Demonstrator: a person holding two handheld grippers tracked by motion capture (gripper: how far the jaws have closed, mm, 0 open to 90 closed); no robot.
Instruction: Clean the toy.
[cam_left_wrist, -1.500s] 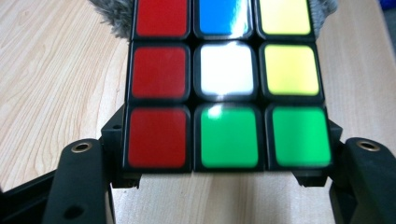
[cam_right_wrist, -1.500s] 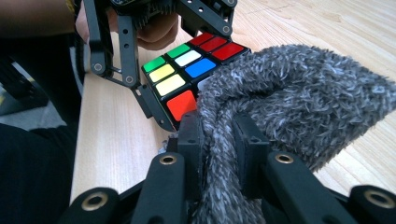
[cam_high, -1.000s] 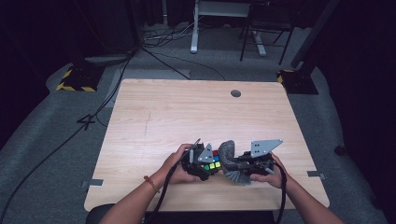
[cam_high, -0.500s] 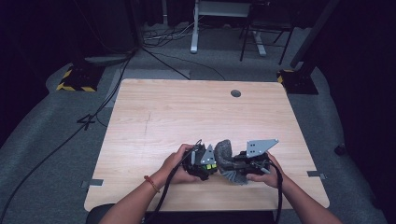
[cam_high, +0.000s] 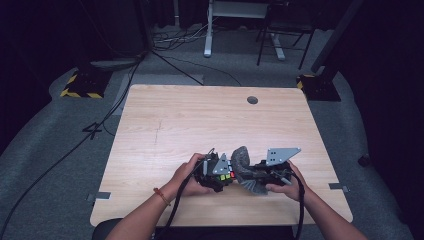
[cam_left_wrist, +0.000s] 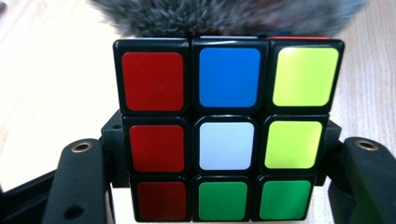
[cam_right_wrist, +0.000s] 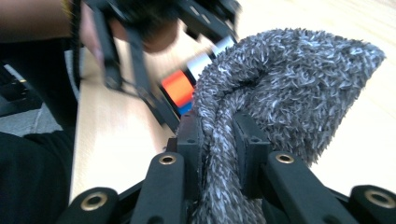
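We keep the left gripper (cam_high: 220, 172) fingers pinching the cube (cam_left_wrist: 226, 128) firmly, while the right gripper (cam_right_wrist: 219, 144) fingers, clamped on the grey cloth (cam_right_wrist: 289, 88), rub it against the cube.

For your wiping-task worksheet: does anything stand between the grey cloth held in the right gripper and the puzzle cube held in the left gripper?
Nothing visible does. The grey cloth, pinched in the right gripper, lies directly against the puzzle cube clamped in the left gripper.
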